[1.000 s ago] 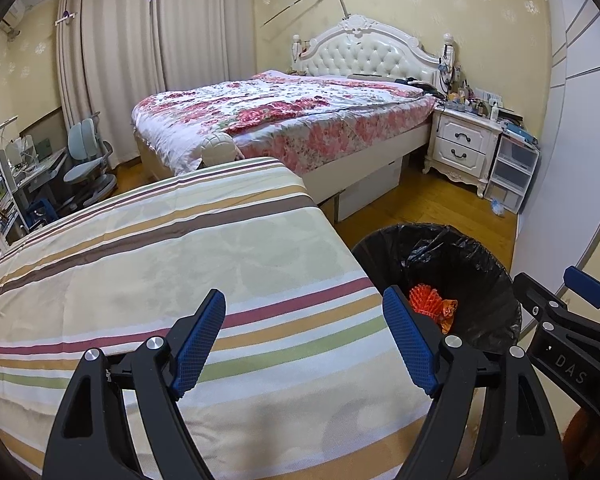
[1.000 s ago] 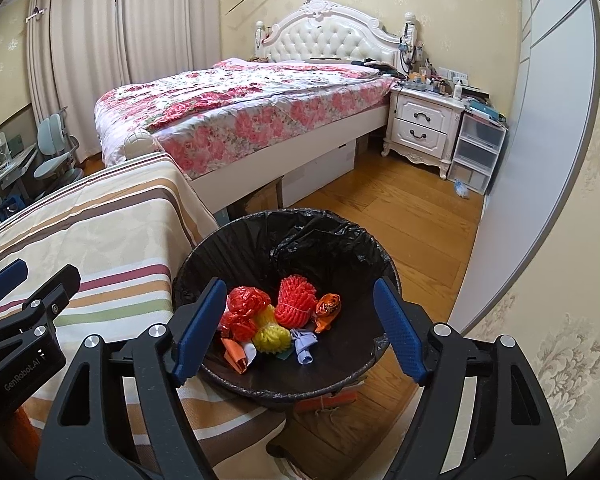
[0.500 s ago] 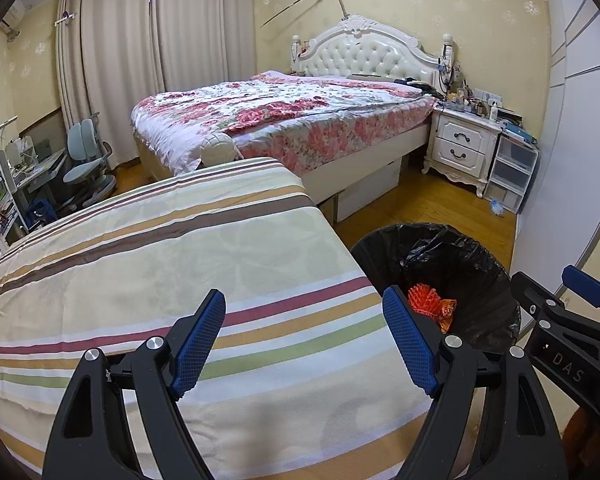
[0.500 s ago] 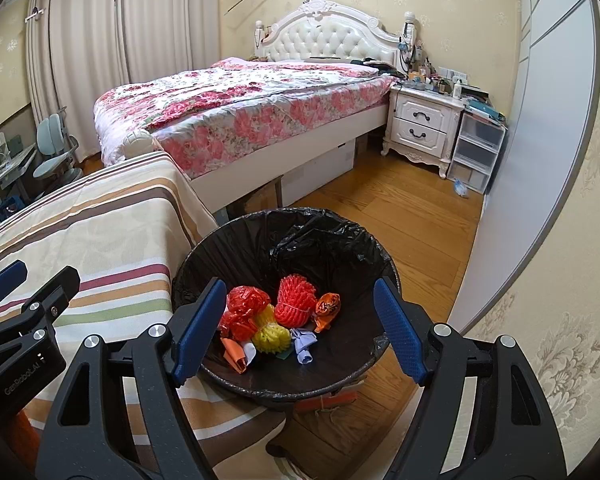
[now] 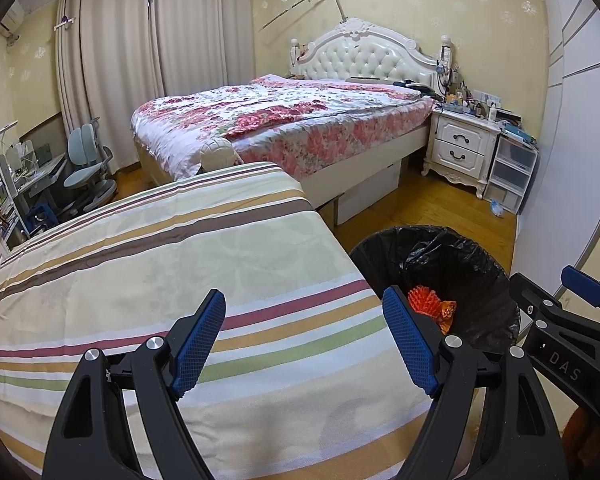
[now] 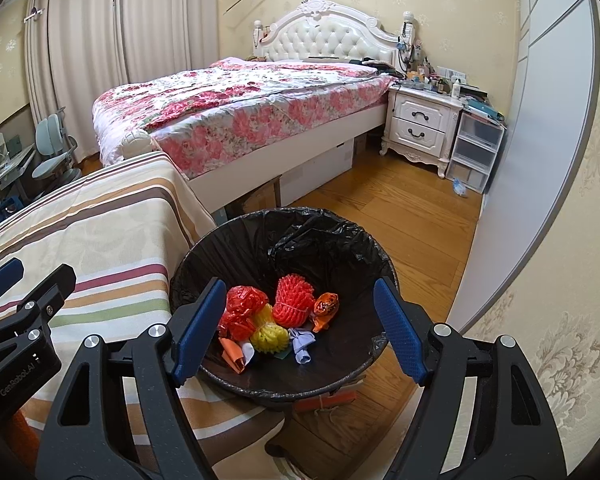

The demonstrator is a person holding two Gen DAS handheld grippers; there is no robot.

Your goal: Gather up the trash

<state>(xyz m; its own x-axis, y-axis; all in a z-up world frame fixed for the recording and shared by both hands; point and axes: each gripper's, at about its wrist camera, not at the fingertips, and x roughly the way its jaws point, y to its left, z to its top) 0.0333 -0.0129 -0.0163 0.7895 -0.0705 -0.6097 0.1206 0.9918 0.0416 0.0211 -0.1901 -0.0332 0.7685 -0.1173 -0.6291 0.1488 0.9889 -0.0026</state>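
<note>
Both grippers spread, holding nothing: left gripper [image 5: 302, 336] over striped cloth-covered table [image 5: 148, 280], right gripper [image 6: 300, 320] above black-lined round bin [image 6: 380, 264] of crumpled coloured trash [image 6: 276, 320], floral bed [image 6: 236, 116] behind.

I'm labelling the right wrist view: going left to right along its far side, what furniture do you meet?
Blue-grey desk chair → bed with the floral quilt → white two-drawer nightstand → clear plastic drawer unit.
</note>
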